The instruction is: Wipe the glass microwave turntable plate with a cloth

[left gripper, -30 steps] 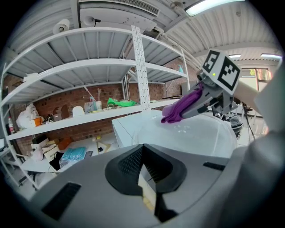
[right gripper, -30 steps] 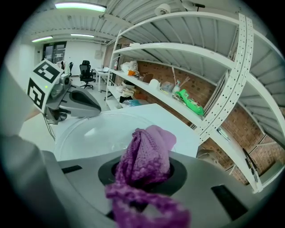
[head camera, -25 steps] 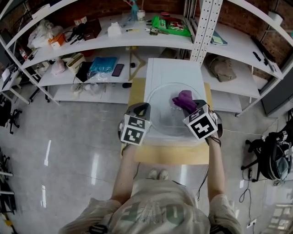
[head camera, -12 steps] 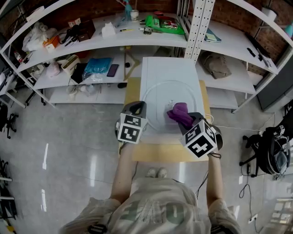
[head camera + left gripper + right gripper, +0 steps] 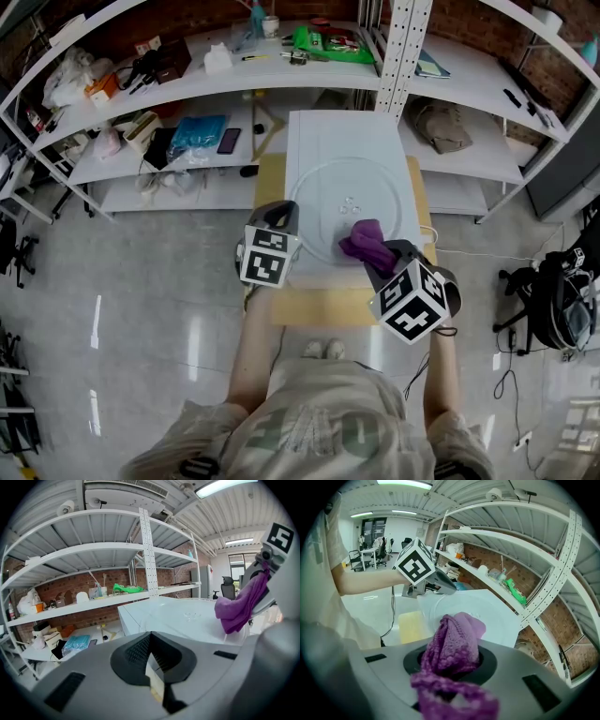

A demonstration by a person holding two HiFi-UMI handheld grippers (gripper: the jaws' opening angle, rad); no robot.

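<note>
**Wipe looks partway through, hard to call it finished**

The right claw (image 5: 382, 253) is pinching the purple cloth (image 5: 364, 240) at the near rim of the glass turntable plate (image 5: 333, 183), which sits on the white table (image 5: 323, 131). The left claw (image 5: 281, 216) seems clamped on the plate's left rim. The far side probably needs more passes.

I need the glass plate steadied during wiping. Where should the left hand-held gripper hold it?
Probably the plate rim on its near-left side, approached low from the left: it lies flat, so only the edge offers grip, and the cloth occupies the near-right.
</note>
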